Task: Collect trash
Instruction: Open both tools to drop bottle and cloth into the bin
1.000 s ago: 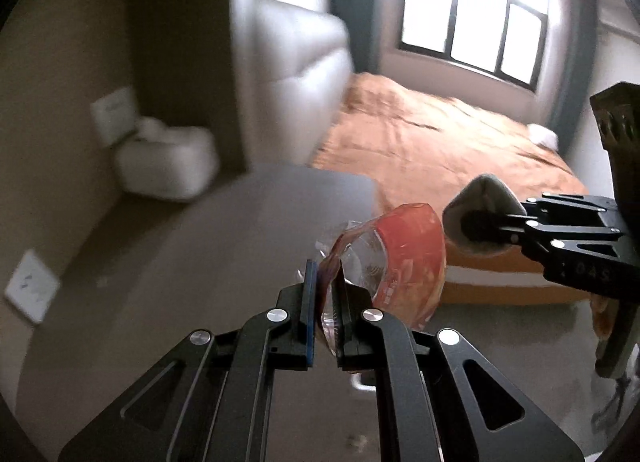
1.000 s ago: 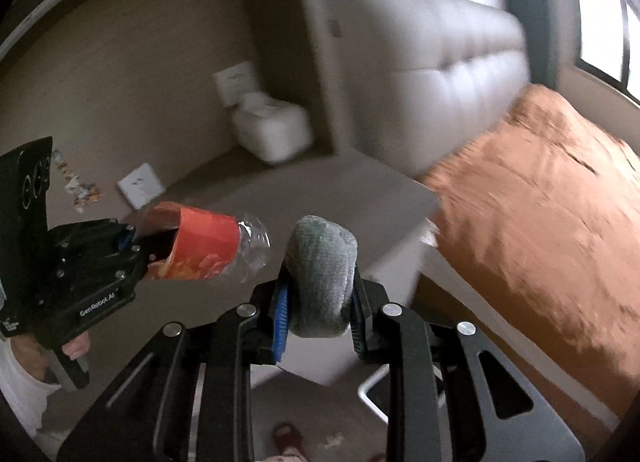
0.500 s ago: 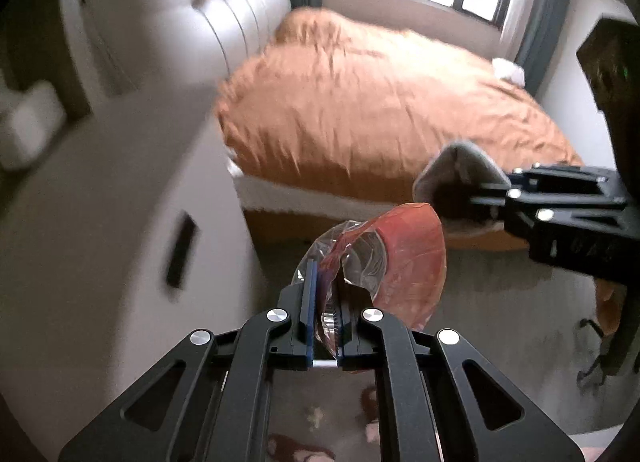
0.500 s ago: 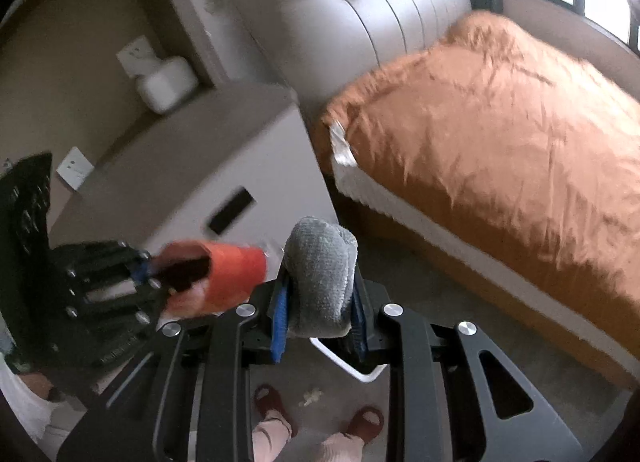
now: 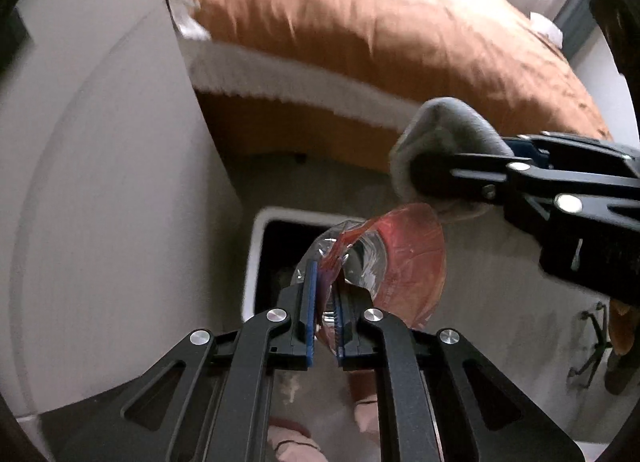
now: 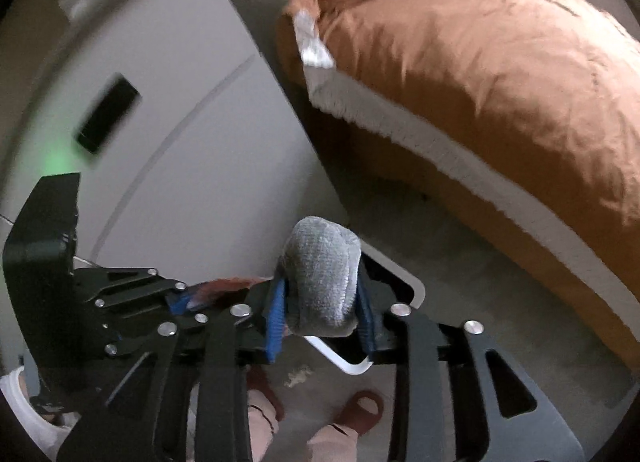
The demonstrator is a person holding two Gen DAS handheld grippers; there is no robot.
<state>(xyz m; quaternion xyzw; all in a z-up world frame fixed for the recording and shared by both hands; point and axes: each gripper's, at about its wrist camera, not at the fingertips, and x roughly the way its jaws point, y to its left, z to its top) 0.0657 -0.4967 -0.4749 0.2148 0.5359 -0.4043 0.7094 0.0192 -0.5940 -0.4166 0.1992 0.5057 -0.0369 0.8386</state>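
Wrapper: crumpled clear plastic with a red-orange printed band, pinched at one edge by the left gripper, jaws closed on it; held in the air above the bin.
Wad: grey fabric-like wad, clamped between the blue pads of the right gripper, jaws closed on it; held over the bin's far corner in the right wrist view.
Bin: white rim, dark inside, standing on the floor between the cabinet and the bed; contents too dark to tell.
Wrapper axis: long axis runs from the pinch forward and up to the right, away from the left gripper, free end toward the wad; the red band bulges to the right of the jaws.
Wad axis: long axis in line with the right fingers, rounded end pointing forward.
Risk 1: the wrapper's free end reaches right of the bin's opening as seen from the left wrist; released here, being light, it may drift and land on the floor.
Risk 2: thin film can cling to the pads and hang on when the jaws part.
Risk 3: the two grippers are close together, the wrapper just beside the wad, possibly touching; lowering both at once could knock one load loose.
Risk 4: the person's feet stand just beside the bin; a miss may fall there.
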